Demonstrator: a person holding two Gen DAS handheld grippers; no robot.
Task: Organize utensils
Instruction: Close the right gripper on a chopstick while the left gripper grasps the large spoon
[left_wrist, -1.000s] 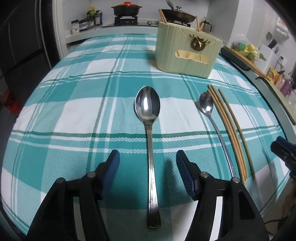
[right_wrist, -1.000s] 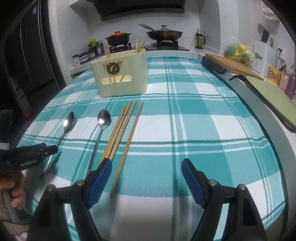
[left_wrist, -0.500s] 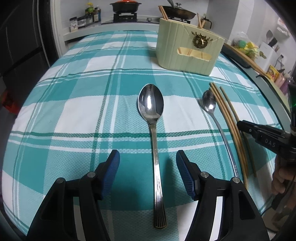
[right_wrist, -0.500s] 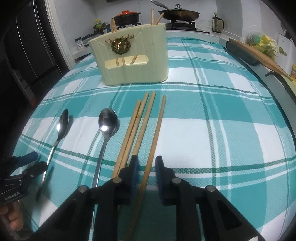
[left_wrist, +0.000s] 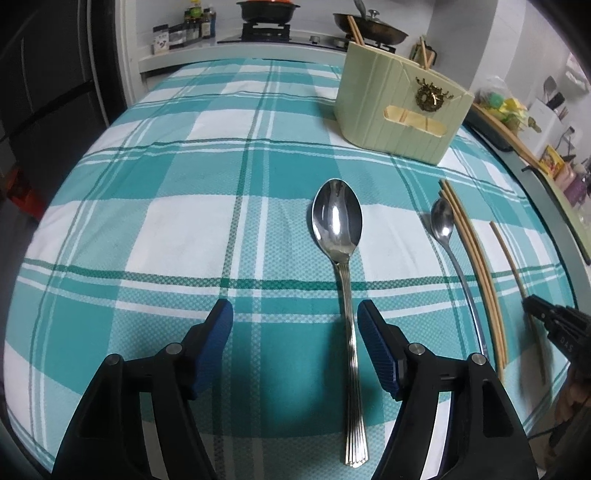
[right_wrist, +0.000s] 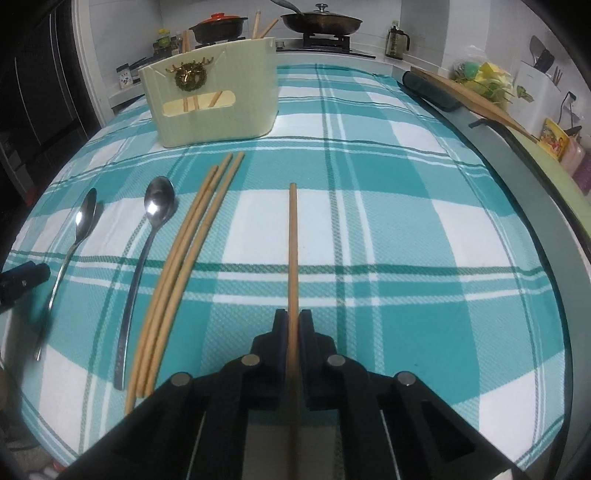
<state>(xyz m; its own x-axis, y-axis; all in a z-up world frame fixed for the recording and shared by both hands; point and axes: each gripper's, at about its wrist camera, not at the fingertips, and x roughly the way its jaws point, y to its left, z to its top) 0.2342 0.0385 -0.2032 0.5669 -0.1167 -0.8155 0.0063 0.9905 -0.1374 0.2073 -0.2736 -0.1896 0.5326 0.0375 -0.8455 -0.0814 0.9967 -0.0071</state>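
Between your right fingers (right_wrist: 291, 325): one chopstick (right_wrist: 292, 243), clamped tight. Lift slow, keep straight, aim for holder (right_wrist: 214, 99) ahead-left. Left fingers (left_wrist: 295, 325) wide open around big spoon (left_wrist: 341, 258), holding nothing.

Glossy metal spoon (left_wrist: 337, 225); woven tablecloth (left_wrist: 177, 236)

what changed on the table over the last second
The right gripper has just closed on one chopstick, pulling it away from the other three chopsticks. The left gripper stays open over the large spoon. The small spoon and utensil holder are unmoved.
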